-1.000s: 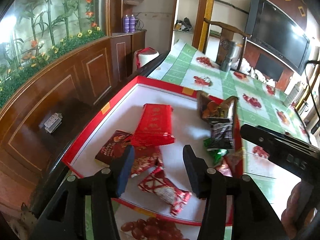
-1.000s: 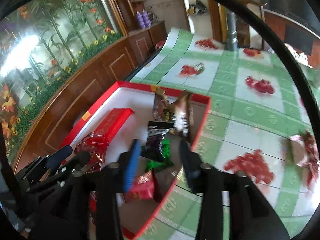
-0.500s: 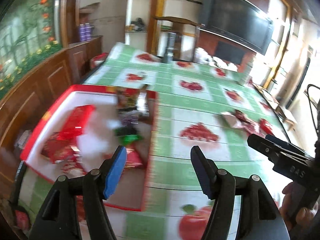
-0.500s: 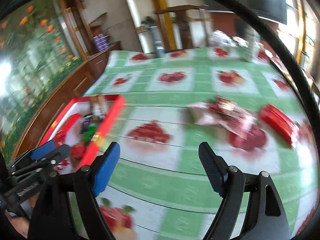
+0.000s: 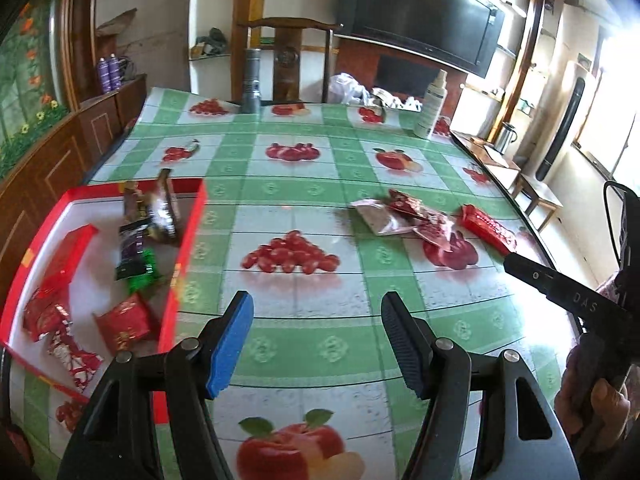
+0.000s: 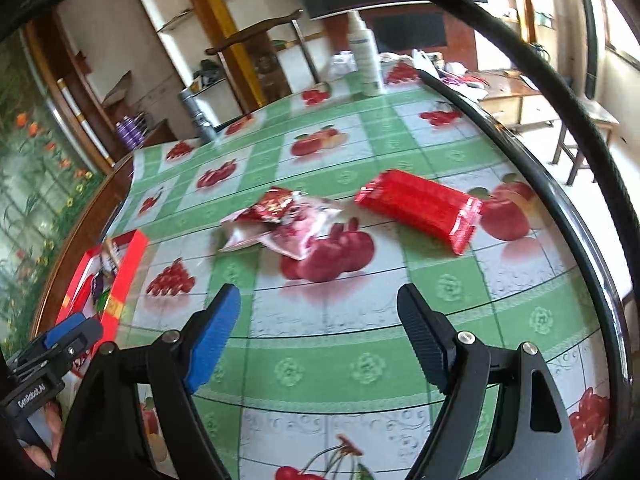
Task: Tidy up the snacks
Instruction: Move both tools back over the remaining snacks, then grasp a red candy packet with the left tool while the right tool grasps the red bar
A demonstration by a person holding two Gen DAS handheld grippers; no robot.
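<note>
- Right wrist view: right gripper (image 6: 316, 334) released, jaws just opened wider, nothing between them; left gripper (image 5: 316, 340) likewise released and empty.
- Long red packet (image 6: 418, 204) lies flat on the worktop (image 6: 360, 364), far right, near the rim; small sachets (image 6: 280, 220) heaped just left of it.
- Judged light, crinkly, slippery film; pinch the packet across its narrow width.
- Open cloth runs clear to the red tray (image 5: 188, 248) at left.

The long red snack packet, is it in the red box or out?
Out. The long red packet lies on the tablecloth, far from the red box.
</note>
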